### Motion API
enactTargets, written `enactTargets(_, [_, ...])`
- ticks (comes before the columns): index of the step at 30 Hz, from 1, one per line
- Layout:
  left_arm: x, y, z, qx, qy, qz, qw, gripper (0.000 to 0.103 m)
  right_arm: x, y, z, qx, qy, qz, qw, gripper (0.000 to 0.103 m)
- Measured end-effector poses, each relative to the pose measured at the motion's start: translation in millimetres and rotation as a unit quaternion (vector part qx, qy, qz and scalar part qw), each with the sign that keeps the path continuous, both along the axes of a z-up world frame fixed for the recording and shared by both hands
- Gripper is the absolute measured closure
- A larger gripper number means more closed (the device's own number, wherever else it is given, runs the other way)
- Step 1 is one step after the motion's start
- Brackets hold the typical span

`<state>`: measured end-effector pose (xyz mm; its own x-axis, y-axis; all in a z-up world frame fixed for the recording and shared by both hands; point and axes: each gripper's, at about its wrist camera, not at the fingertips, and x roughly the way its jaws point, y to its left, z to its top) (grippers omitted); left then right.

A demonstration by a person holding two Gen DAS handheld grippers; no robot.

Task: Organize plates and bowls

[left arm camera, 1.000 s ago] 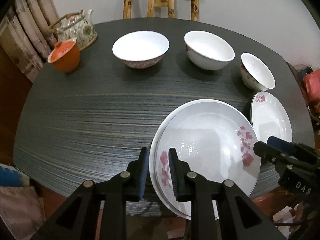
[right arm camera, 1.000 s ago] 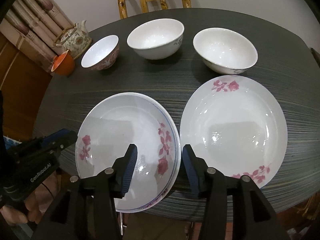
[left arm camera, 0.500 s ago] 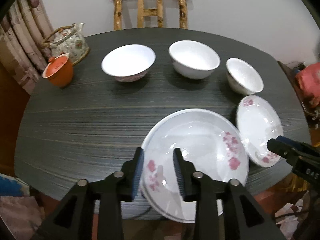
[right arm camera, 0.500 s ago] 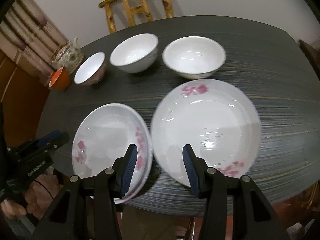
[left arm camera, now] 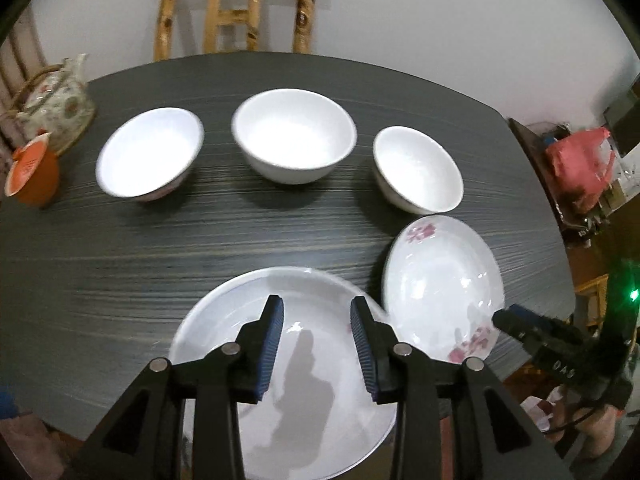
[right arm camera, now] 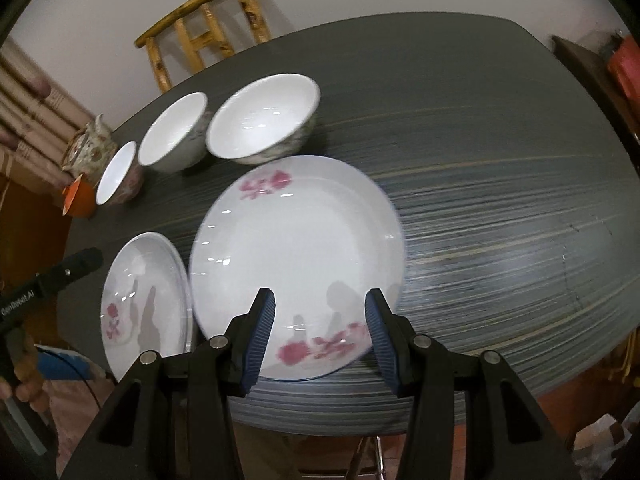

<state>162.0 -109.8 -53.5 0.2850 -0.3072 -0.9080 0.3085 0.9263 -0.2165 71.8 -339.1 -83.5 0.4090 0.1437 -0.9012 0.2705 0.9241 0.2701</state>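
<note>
Hovering apart and empty over the stacked plates (left arm camera: 280,360), left hand-held gripper (left arm camera: 317,322), jaws just opened. Hanging likewise parted, gripping nothing, above the single flowered plate (right arm camera: 296,248), right hand-held gripper (right arm camera: 320,312). Lying just beside the stack on the surface (left arm camera: 132,264), that plate, seemingly next to be stacked, needing a rim grip. Waiting beyond in a row, three bowls (left arm camera: 294,136), apparently not yet nested.
</note>
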Motion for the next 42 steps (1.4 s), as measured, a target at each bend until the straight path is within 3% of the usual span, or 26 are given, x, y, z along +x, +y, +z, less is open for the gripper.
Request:
enactTargets(15, [38.2, -68.5, -42.5, -0.01, 0.088, -0.034, 0.9955, 0.068, -1.5, -49.6, -32.6, 0.061, 0.024, -0.041, 0.997, 0.072])
enactTargets(22, [45.6, -82.6, -55.5, 0.005, 0.097, -0.042, 0.9943, 0.068, -1.5, -54.9, -46.3, 0.087, 0.028, -0.042, 0.995, 0.073])
enactTargets(32, [51.7, -95.5, -74.2, 0.011, 0.121, -0.046, 0.9915, 0.068, 1.8, -55.5, -51.9, 0.111, 0.023, -0.039, 0.993, 0.084])
enactTargets(35, [51.1, -98.8, -77.4, 0.009, 0.129, -0.05, 0.9903, 0.082, 3.5, -54.1, -53.3, 0.113, 0.022, -0.038, 0.993, 0.088])
enactTargets(42, [48.8, -101.7, -80.0, 0.017, 0.124, -0.053, 0.9907, 0.083, 3.2, -52.2, -53.9, 0.11, 0.016, -0.033, 0.993, 0.089])
